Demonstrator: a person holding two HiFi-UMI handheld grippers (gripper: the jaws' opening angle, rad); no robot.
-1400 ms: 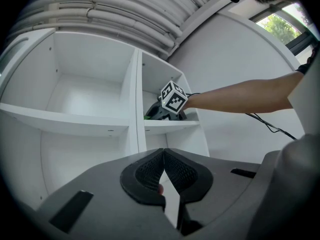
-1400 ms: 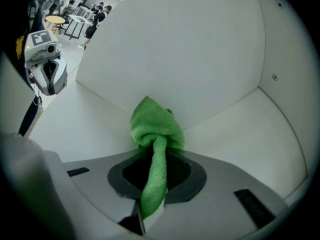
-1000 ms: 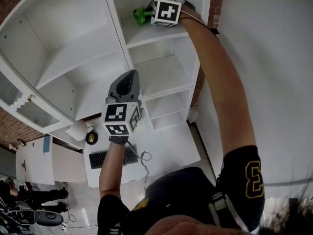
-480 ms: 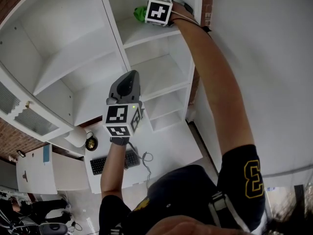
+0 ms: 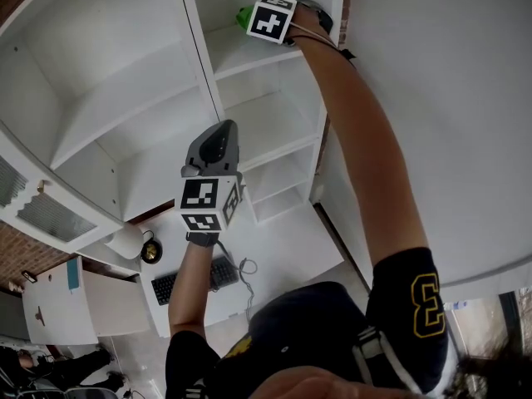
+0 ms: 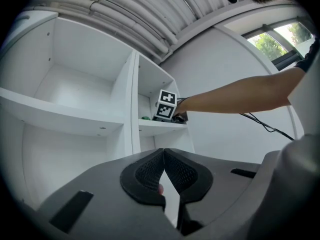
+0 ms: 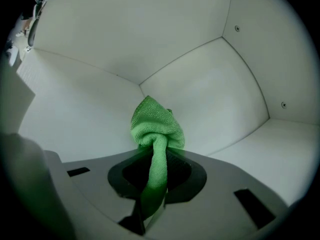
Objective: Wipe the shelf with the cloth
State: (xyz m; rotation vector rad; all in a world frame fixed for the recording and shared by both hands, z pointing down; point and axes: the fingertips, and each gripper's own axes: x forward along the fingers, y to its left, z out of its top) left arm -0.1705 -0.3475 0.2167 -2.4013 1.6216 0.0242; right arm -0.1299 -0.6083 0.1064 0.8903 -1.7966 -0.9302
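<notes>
- Green cloth (image 7: 156,134) is pinched in the right gripper (image 7: 156,181), whose jaws are closed on it; a narrow twisted strip runs between the pads, and a rounded wad bulges out just beyond the tips.
- Its long axis lies along the gripper's own line; the wad end points forward, away from the gripper, toward the back corner where two white walls meet; the thin tail end trails back beneath the jaws toward the camera.
- Ahead of the jaws and to their right, the white shelf (image 7: 282,149) spreads flat; whether the wad presses on the board or on the wall, I cannot tell.
- Around that gripper is the top compartment (image 5: 212,7) of a white shelving unit (image 5: 125,81); it holds the gripper's head and the cloth, a sliver of green showing just to the left of the gripper in the head view.
- Behind the gripper, the person's right arm (image 5: 366,156) stretches out long and straight to reach it.
- Well below the right gripper and apart from it, the left gripper (image 6: 164,176) is held up in open air; its jaws are together, pads meeting at the tips, gripping nothing; it aims upward at the shelving, with the right gripper above and ahead of its tips.
- Beneath the left gripper lies a dark keyboard (image 5: 187,279) on a white desk (image 5: 291,248).
</notes>
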